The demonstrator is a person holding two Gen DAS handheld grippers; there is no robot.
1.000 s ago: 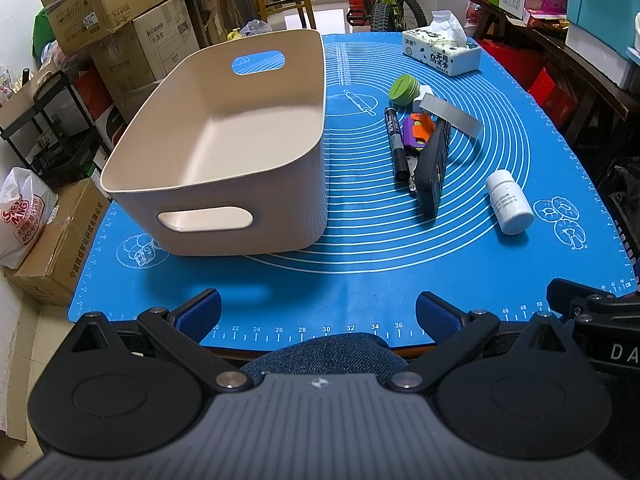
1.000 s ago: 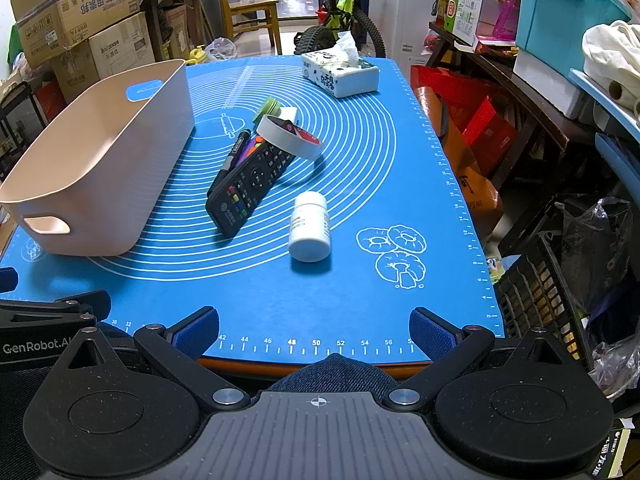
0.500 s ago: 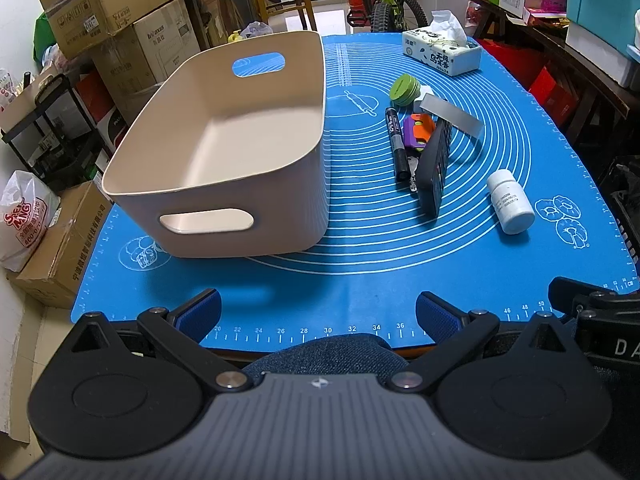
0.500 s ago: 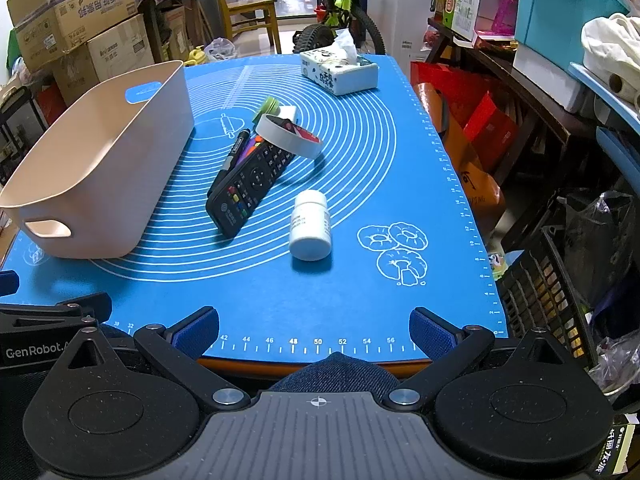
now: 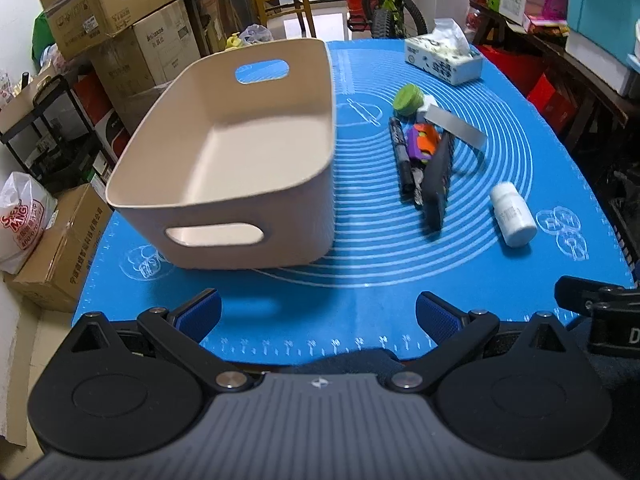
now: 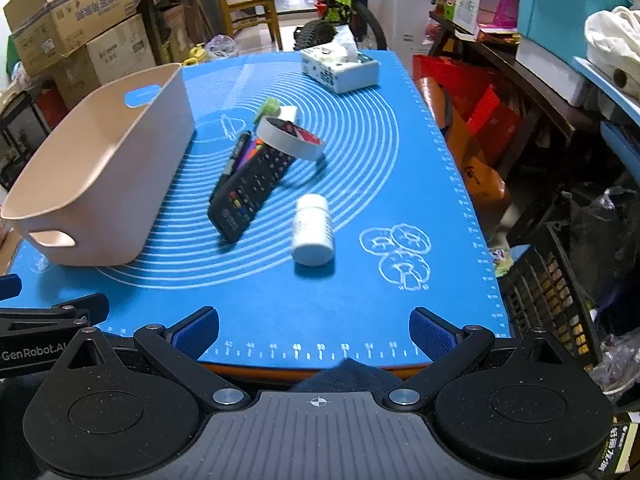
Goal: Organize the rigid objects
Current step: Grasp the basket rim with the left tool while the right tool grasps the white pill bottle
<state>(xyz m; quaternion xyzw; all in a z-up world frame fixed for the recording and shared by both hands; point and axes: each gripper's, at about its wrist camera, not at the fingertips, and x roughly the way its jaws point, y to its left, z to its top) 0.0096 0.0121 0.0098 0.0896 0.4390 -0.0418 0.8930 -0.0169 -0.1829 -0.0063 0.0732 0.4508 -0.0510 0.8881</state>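
Note:
An empty beige bin (image 5: 224, 200) (image 6: 100, 184) stands on the left of the blue mat (image 5: 360, 288) (image 6: 360, 184). To its right lies a pile: a black remote (image 6: 252, 192) (image 5: 438, 176), a black marker (image 5: 402, 152) (image 6: 236, 154), a white tape roll (image 6: 290, 140) (image 5: 456, 126), a green lid (image 5: 408, 98) (image 6: 270, 106) and an orange-purple toy (image 5: 422, 142). A white pill bottle (image 6: 313, 230) (image 5: 512, 214) lies apart, nearer me. My left gripper (image 5: 318, 314) is open and empty at the mat's near edge in front of the bin. My right gripper (image 6: 314, 330) is open and empty at the near edge in front of the bottle.
A tissue box (image 5: 442, 60) (image 6: 340, 68) sits at the mat's far end. Cardboard boxes (image 5: 108, 12) stand left of the table, shelves and a teal bin (image 6: 568, 8) to the right, a chair and bicycle (image 6: 340, 12) behind.
Both grippers have moved slightly forward toward the table; the bin and objects look a little closer. No object on the mat has moved.

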